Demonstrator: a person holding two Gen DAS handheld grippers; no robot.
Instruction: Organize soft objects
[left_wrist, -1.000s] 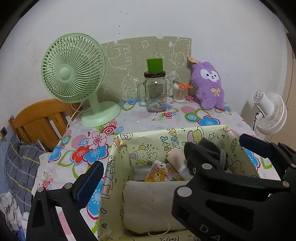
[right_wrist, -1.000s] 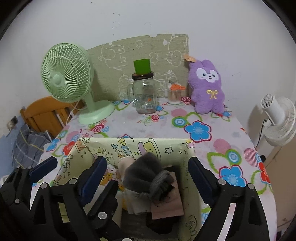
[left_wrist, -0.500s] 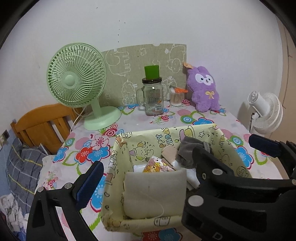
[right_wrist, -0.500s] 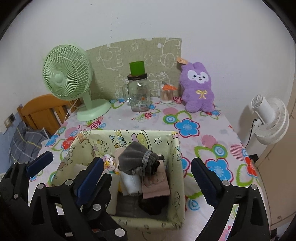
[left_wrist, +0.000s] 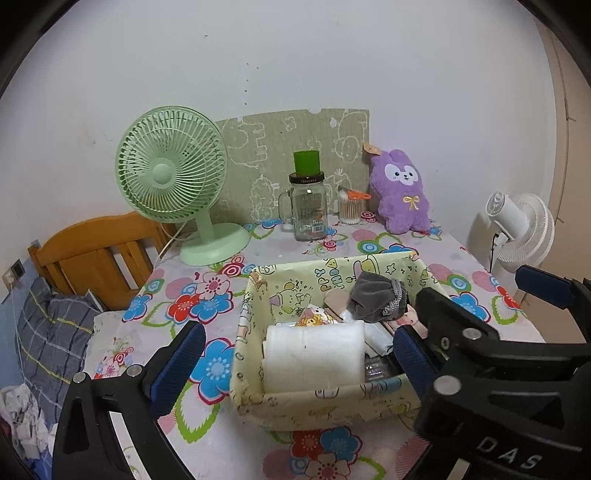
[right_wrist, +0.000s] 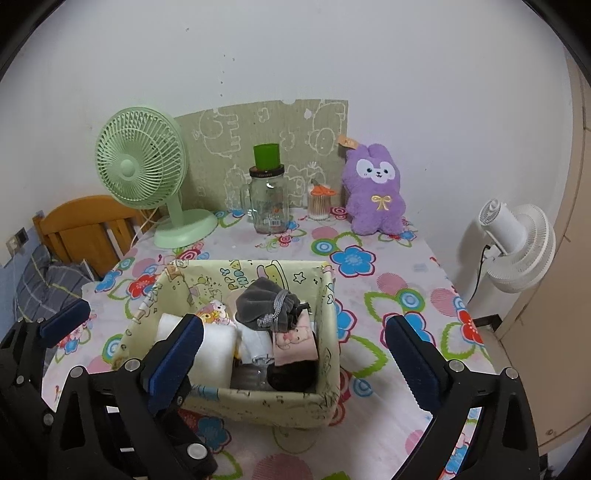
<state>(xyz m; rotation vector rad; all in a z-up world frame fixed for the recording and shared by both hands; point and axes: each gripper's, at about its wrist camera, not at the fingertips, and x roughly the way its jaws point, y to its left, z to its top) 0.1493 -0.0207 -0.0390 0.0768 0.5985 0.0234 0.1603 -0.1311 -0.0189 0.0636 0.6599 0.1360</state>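
Observation:
A pale yellow cartoon-print fabric basket (left_wrist: 317, 406) (right_wrist: 258, 406) sits on the flowered tablecloth. It holds a grey drawstring pouch (left_wrist: 373, 299) (right_wrist: 269, 302), a white rolled cloth (left_wrist: 314, 354) (right_wrist: 218, 350), a pink card (right_wrist: 295, 339) and other small items. A purple plush bunny (left_wrist: 400, 192) (right_wrist: 373, 188) leans on the wall at the back. My left gripper (left_wrist: 295, 362) is open and empty, near the basket's front. My right gripper (right_wrist: 291, 354) is open and empty, above the basket's near side.
A green desk fan (left_wrist: 173, 181) (right_wrist: 144, 170), a glass jar with a green cup on top (left_wrist: 308, 203) (right_wrist: 267, 199) and a cotton-swab cup (left_wrist: 349, 208) (right_wrist: 319, 203) stand at the back. A white fan (right_wrist: 517, 247) is right of the table. A wooden chair (left_wrist: 92, 251) is left.
Both grippers have pulled back and up from the basket, open and empty. The grey pouch stays in the basket, and the whole basket shows now.

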